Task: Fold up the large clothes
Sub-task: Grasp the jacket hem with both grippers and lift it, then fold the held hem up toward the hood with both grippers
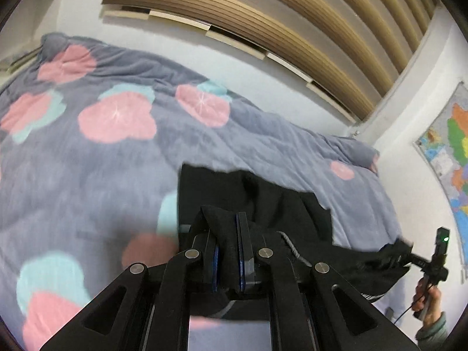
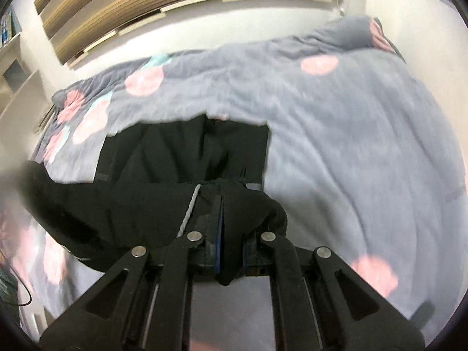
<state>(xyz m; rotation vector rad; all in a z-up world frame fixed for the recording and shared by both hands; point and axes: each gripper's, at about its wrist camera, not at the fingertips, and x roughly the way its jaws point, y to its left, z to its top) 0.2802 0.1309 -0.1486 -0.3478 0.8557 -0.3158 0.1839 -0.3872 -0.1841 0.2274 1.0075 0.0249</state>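
In the left wrist view, the left gripper [image 1: 226, 234] is clamped on a bunched fold of a black garment [image 1: 263, 199], the cloth pinched between its blue-edged pads. The fabric is soft, matte and heavy-looking, and it drapes away from the jaws down to the bed. A pale drawcord [image 1: 292, 245] lies on it just right of the fingers. The garment's far edge runs ragged across a fleecy grey blanket [image 1: 117, 161] printed with rounded pink and mint blossoms; the blanket is rumpled and spreads wide to the left, leaving much bare cover there. At the far right the right gripper [image 1: 393, 256] bites the cloth's other end, held by a hand [image 1: 430, 301] with a grey-green cuff. Behind the bed are a white wall, ribbed wooden slats [image 1: 263, 20] and a coloured map [image 1: 456, 158].

In the right wrist view, the right gripper [image 2: 231, 219] is likewise closed on black cloth [image 2: 187, 152], a rolled hem bulging round its right finger. The same drawcord [image 2: 190, 204] hangs just left of the jaws. From here the garment stretches taut leftward as a dark band and falls forward in vertical pleats, its lower part lying flat and squarish on the blanket [image 2: 351, 146]. To the right of the garment's straight side edge the blanket is open and smooth up to a humped corner near the wall. White shelving [image 2: 17, 67] stands at the left. The picture is blurred.
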